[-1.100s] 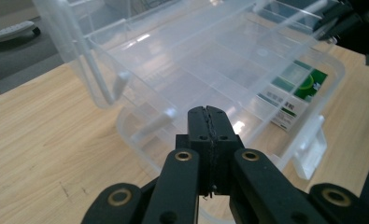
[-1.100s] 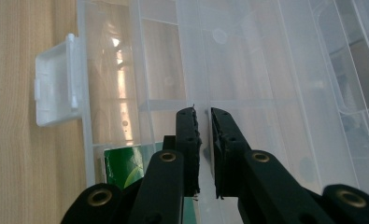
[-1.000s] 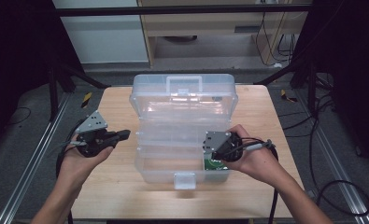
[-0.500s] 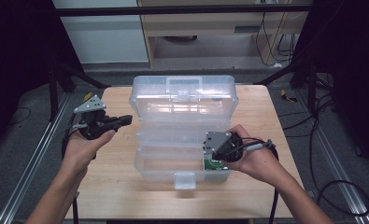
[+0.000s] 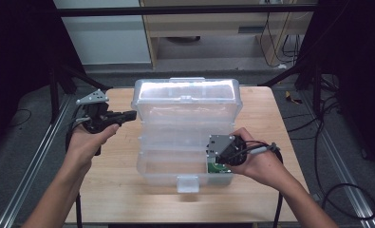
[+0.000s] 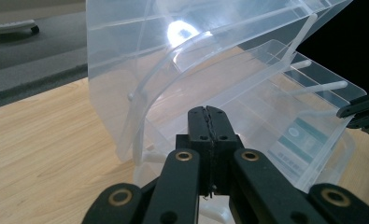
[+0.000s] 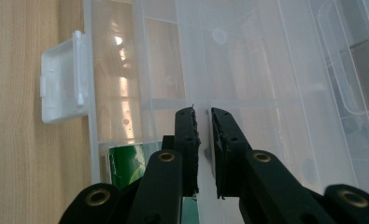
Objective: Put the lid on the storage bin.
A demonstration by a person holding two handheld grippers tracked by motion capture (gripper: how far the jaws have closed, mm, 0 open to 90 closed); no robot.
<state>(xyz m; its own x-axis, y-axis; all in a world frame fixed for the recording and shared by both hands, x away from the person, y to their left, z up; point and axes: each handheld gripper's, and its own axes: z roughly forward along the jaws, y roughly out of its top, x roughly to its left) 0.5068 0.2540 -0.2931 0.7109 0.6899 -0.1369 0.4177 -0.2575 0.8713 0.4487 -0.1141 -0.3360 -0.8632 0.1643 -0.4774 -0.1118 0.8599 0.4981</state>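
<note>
Clear plastic tiered organiser box [image 5: 185, 137], lid raised, central on wooden table [image 5: 128, 190], long axis crosswise: right gripper [image 5: 219, 151], jaws nipping a thin tray wall, nearer; left gripper [image 5: 128, 115], shut empty, leftward.

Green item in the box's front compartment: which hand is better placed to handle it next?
Right, probably. The right tool sits over the green item inside the clear box, while the left tool, jaws shut, hangs outside the box's left side.
</note>
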